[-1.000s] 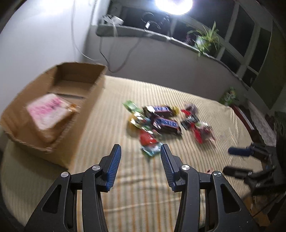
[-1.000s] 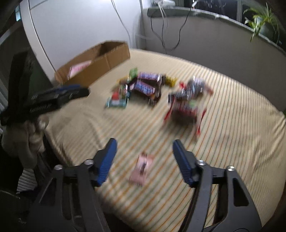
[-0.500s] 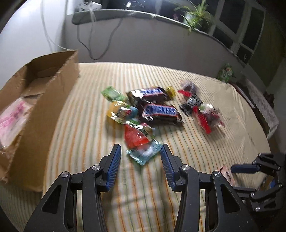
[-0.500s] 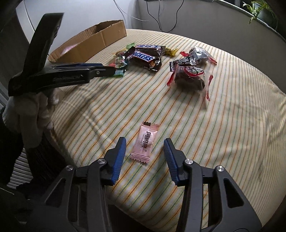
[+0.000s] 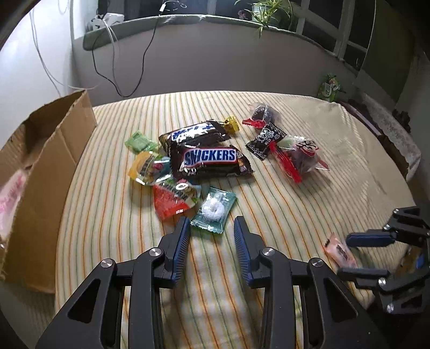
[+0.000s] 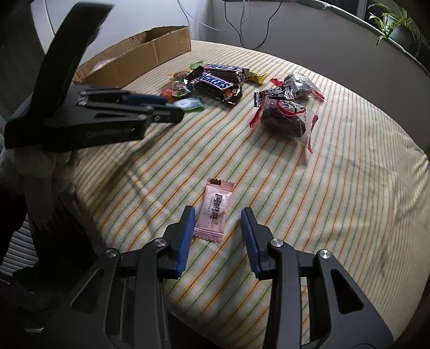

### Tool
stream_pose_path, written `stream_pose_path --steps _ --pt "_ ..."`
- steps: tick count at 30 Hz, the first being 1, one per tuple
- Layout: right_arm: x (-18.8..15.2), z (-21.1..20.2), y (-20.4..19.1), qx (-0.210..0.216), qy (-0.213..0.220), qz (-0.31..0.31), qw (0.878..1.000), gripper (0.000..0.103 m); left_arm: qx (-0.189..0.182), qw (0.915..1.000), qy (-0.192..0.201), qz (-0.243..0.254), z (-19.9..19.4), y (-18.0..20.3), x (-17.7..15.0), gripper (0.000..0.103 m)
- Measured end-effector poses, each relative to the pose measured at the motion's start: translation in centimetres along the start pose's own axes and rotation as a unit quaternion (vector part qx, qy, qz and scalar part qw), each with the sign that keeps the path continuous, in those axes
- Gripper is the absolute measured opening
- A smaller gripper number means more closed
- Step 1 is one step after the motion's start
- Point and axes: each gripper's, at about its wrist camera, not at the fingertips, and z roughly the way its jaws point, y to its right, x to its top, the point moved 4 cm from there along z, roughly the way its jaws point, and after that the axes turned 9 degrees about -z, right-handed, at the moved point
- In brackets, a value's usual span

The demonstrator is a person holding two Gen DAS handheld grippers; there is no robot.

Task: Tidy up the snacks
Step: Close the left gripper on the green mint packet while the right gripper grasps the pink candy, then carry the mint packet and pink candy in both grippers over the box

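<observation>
Right gripper [image 6: 217, 236], jaws closing yet untouching, straddles the light, crinkly pink foil candy sachet [image 6: 214, 210] at lower centre; grip its flat middle.

A teal mint packet [image 5: 214, 213] lies flat just ahead of the left gripper [image 5: 211, 232], Snickers bags [image 5: 209, 161] beyond it; a pink candy wrapper [image 6: 213, 212] lies flat between the right gripper's [image 6: 218, 220] fingertips, nearer its left finger.

Home bedroom: striped bedsheet [image 5: 295, 209], windowsill plant [image 5: 264, 12], trailing cables [image 5: 129, 61].
</observation>
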Motion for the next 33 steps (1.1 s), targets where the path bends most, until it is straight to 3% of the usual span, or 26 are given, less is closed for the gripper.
stream_pose_path --steps 8,13,25,28,29,30,33 --pt "-0.1 0.0 0.2 -0.01 -0.002 -0.004 1.0 0.037 -0.006 0.9999 -0.003 0.008 0.5 0.5 0.4 0.039" --pt "0.0 0.0 0.7 -0.013 -0.002 0.001 1.0 0.037 -0.051 0.9983 -0.016 0.023 0.4 1.6 0.3 0.039" --pt "0.1 -0.1 0.6 -0.004 0.004 -0.014 1.0 0.037 -0.027 0.9988 -0.019 0.034 2.4 2.6 2.0 0.038" --pt "0.2 0.1 0.3 -0.007 0.002 -0.021 1.0 0.036 -0.024 0.9988 -0.018 0.037 2.5 2.5 1.8 0.026" --pt "0.2 0.1 0.2 -0.009 0.003 -0.023 1.0 0.027 -0.024 0.9989 -0.018 0.035 2.5 2.5 1.8 0.021" --pt "0.3 0.1 0.2 -0.009 0.003 -0.024 1.0 0.022 -0.023 0.999 -0.017 0.034 2.5 2.6 1.8 0.021" --pt "0.3 0.1 0.1 -0.01 0.002 -0.028 1.0 0.022 -0.021 0.9991 -0.014 0.035 2.4 2.7 1.7 0.02"
